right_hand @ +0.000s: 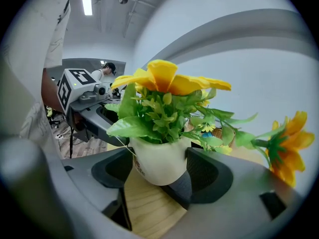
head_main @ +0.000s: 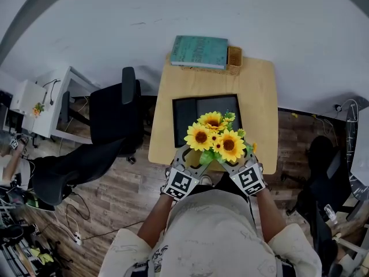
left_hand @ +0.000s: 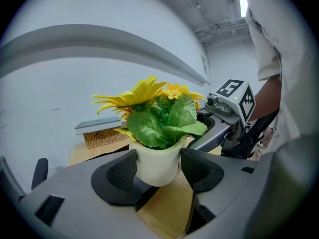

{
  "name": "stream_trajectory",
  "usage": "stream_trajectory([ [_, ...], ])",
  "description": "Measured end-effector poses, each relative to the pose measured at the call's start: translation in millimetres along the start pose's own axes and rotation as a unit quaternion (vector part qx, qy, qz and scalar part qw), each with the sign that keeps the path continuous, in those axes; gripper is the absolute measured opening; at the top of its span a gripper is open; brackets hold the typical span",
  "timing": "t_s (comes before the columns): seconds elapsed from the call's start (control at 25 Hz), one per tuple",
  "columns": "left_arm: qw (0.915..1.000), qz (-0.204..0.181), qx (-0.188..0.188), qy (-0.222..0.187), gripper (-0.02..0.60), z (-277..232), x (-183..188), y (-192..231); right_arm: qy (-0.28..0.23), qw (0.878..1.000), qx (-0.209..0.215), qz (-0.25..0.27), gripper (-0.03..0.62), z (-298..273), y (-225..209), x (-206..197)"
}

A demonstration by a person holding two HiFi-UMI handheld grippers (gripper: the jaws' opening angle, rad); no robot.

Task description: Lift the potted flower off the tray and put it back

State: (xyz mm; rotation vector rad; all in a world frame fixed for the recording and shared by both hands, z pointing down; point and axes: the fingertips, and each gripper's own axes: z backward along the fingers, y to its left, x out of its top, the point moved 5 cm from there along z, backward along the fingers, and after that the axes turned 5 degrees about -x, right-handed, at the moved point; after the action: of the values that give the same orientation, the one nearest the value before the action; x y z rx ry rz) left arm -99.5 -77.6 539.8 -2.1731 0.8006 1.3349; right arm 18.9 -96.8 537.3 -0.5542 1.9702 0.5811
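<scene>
White round pot of yellow sunflowers point(left_hand: 157, 166): pinched between the jaws of both left gripper point(head_main: 189, 154) and right gripper point(head_main: 235, 161). Light wooden tabletop point(left_hand: 167, 208) beneath the jaws.

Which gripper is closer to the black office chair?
Left. The left gripper grips the potted flower on the side toward the chair; the right gripper grips its far side.

Pale shirt point(head_main: 210, 227); grey hand-held grippers point(head_main: 195, 158) point(head_main: 232, 163)
</scene>
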Motion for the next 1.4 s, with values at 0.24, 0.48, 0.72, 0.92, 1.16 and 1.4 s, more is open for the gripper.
stream_trajectory([
  [0.24,0.9996,-0.013,0.003,-0.023,0.278,6,24,6,-0.014,0.999,-0.013,0.027,0.353,8,-8,22],
  [0.48,0.9982,-0.029,0.012,-0.051,0.278,19,54,17,-0.048,0.998,-0.018,0.034,0.353,14,-15,53],
  [0.72,0.9958,-0.033,0.024,-0.082,0.278,35,88,21,-0.078,0.995,-0.026,0.060,0.353,30,-22,87],
  [0.92,0.9919,-0.055,0.035,-0.110,0.278,51,118,24,-0.108,0.991,-0.033,0.070,0.351,44,-28,117],
  [1.16,0.9833,-0.094,0.048,-0.148,0.278,70,158,25,-0.150,0.984,-0.047,0.079,0.351,64,-34,149],
  [1.4,0.9736,-0.143,0.057,-0.169,0.278,83,186,23,-0.210,0.973,-0.058,0.078,0.350,79,-38,175],
])
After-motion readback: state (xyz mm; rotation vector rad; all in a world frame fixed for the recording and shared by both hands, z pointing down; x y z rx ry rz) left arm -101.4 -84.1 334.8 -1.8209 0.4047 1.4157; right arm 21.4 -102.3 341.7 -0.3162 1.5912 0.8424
